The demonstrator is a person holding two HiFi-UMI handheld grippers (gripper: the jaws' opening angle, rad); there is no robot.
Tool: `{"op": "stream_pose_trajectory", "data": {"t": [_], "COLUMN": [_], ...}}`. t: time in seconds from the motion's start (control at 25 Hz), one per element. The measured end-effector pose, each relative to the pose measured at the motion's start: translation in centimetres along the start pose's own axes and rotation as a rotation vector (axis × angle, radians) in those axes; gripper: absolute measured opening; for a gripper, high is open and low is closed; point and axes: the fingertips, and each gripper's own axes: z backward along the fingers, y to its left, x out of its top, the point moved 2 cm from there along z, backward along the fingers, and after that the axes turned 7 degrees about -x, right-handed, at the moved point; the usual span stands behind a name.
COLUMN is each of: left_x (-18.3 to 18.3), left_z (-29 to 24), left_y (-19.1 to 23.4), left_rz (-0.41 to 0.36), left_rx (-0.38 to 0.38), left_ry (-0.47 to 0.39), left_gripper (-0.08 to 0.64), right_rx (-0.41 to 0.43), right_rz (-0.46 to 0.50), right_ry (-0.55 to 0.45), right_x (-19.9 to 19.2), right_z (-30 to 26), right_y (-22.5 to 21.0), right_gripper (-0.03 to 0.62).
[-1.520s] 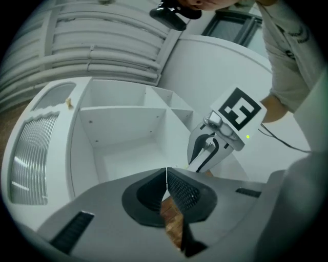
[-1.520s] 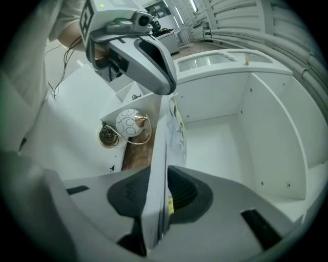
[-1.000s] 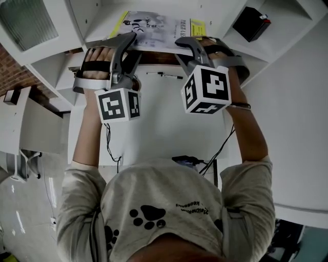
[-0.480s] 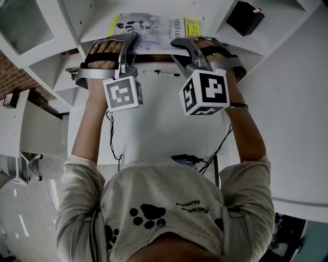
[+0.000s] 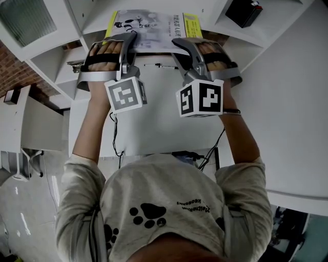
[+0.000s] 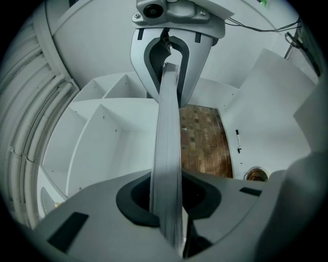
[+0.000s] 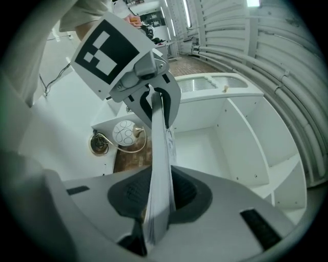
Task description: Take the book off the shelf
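Two claws share one book. Your left claw [image 5: 129, 40] has just been closing and pinches the near left edge of the book [image 5: 148, 26], with the page block squeezed between its pads. Its marker cube [image 5: 125, 94] sits behind it, toward you.

The book lies flat and cover up, reaching away from both claw tips toward the white shelf [image 5: 92, 20]. Whether it rests on the shelf board these views do not settle. Under the gap between the two claws, a pen [image 5: 160, 65] lies on the white worktop [image 5: 164, 123], apart from the book.

Your right claw [image 5: 180, 43] is clamped on the near right edge of the same book, pads tight on the pages. Its own cube [image 5: 201, 100] sits just behind it. The right gripper view shows a round white object on a brass-coloured base [image 7: 123, 134] beyond the claw, left of the book's edge.

Up and to the right of the right claw, a black box [image 5: 244, 11] sits in a separate shelf compartment, well apart from the book.
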Motion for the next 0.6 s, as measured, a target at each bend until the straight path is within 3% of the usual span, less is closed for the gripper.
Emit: {"op": "stream_pose_trajectory", "data": {"t": [0.32, 0.44, 0.6], "left_x": [0.3, 0.5, 0.2], "left_z": [4.4, 7.0, 9.1], "left_y": [-0.8, -0.7, -2.7], "left_rz": [0.004, 0.019, 0.036], "left_rx": [0.012, 0.028, -0.020], "left_ry": [-0.014, -0.027, -0.046], "left_gripper": [0.081, 0.081, 0.083], "right_rx": [-0.053, -0.070, -0.041], "right_rz": [-0.035, -0.096, -0.136], "right_ry": [0.016, 0.013, 0.034], "right_x": [2.1, 3.2, 4.2], "right_z": [3.9, 6.0, 7.7], "right_y": [0.7, 0.6, 2.4], "right_gripper": [0.080, 0.080, 0.081]}}
